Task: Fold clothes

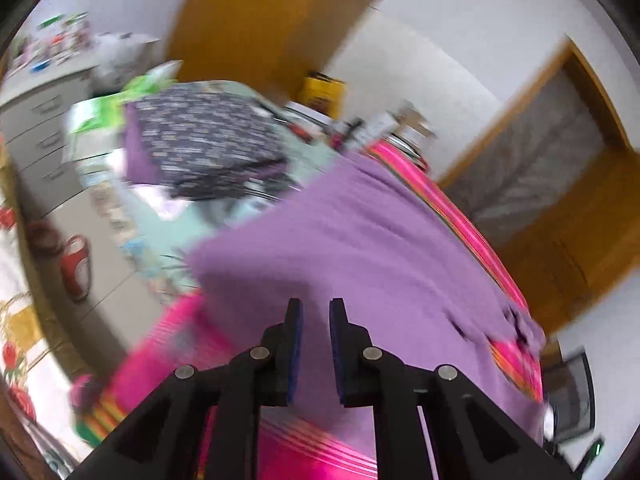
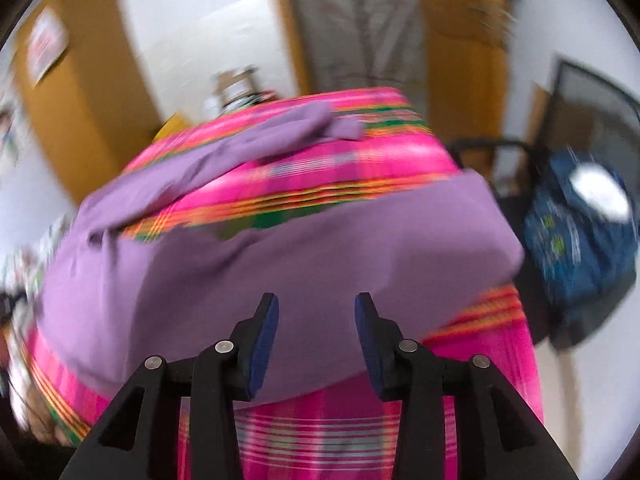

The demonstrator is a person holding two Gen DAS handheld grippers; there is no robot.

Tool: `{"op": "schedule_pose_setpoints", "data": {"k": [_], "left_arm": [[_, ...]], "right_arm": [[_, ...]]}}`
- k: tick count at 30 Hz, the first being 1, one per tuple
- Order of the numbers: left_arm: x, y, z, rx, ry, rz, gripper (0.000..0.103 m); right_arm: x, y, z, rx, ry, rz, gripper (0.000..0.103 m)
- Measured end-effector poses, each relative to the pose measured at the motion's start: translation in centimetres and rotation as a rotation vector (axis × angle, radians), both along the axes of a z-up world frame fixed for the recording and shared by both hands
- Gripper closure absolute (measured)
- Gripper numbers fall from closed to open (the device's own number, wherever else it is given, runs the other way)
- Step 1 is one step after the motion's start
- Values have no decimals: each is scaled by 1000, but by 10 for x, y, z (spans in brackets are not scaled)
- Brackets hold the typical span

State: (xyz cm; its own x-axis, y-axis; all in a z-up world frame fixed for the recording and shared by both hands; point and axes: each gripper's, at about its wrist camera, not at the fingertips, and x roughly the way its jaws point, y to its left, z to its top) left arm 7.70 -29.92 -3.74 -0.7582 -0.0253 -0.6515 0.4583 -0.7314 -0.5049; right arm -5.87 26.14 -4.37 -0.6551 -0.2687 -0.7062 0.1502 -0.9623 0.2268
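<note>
Two claws hang over one soft purple cloth garment (image 1: 352, 240) that lies spread on a bright pink striped blanket (image 1: 472, 224). The left claw (image 1: 315, 308) has its two dark pads a little way apart, and nothing is between them. The right claw (image 2: 316, 304) has its pads wider apart, and it holds nothing too. Both sit just above the near edge of the purple garment. From the right view, a long purple sleeve (image 2: 240, 148) reaches away across the pink blanket.

I think the folding has only just begun, because the garment looks flat and not folded up. Next, each claw would need to come down and pinch the near edge, then lift it over toward the far side.

A folded dark patterned cloth (image 1: 204, 144) sits further back, beside a grey set of drawers (image 1: 44, 128). Both pictures are blurry, so no words or labels can be read anywhere.
</note>
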Motion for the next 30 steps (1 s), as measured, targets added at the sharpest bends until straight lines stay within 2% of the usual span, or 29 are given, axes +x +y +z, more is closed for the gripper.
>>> {"op": "schedule_pose_setpoints", "data": {"k": [6, 10, 12, 21, 24, 30], "left_arm": [[-43, 86, -1, -27, -9, -295, 90], [-63, 128, -8, -19, -30, -425, 90], [-69, 145, -11, -18, -42, -471, 90], [-73, 179, -14, -46, -62, -558, 90], [-74, 182, -16, -49, -70, -567, 90], [-75, 186, -17, -49, -82, -579, 90]], "right_arm": [[2, 54, -16, -151, -72, -192, 62], [6, 73, -24, -264, -107, -247, 62], [5, 77, -23, -286, -111, -257, 62], [-21, 108, -18, -244, -88, -379, 62], [-34, 126, -28, -250, -129, -419, 62], [-51, 149, -51, -464, -201, -404, 61]]}}
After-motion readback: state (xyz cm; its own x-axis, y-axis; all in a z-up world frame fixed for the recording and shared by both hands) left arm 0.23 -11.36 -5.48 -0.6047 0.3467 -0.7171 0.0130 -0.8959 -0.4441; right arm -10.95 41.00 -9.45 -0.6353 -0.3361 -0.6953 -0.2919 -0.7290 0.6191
